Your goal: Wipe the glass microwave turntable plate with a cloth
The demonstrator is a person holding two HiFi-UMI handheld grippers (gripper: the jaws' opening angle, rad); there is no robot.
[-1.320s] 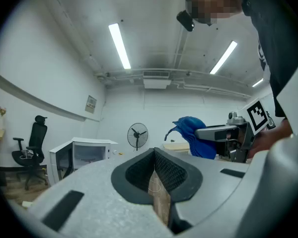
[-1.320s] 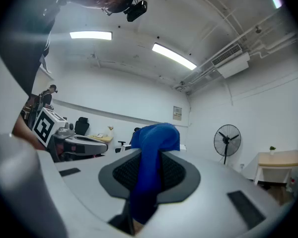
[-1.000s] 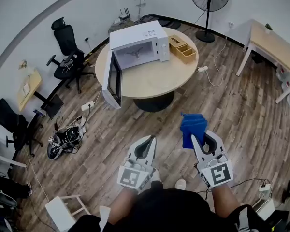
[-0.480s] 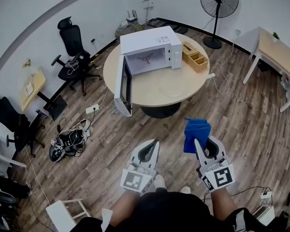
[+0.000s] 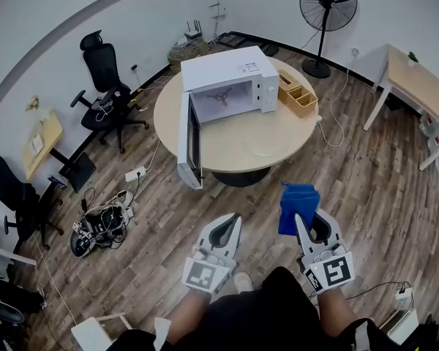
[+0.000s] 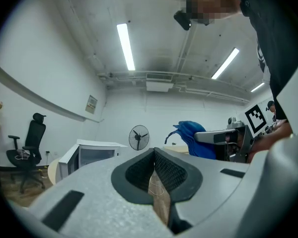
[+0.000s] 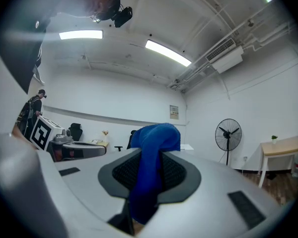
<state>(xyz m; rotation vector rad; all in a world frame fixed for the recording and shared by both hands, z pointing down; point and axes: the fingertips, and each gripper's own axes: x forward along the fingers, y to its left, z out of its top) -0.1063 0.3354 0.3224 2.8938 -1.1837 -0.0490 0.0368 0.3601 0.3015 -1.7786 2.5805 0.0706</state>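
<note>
Grey left gripper (image 5: 231, 219) jaws pressed together, nothing between them. Beyond it, white microwave (image 5: 234, 75), door open, on round table (image 5: 238, 139); glass plate (image 5: 267, 151) faintly seen on tabletop in front. Right gripper (image 5: 298, 222) clamps blue cloth (image 5: 296, 199), well apart from plate

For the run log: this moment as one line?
left tool shut, empty | right tool shut on blue cloth | microwave open on table
</note>
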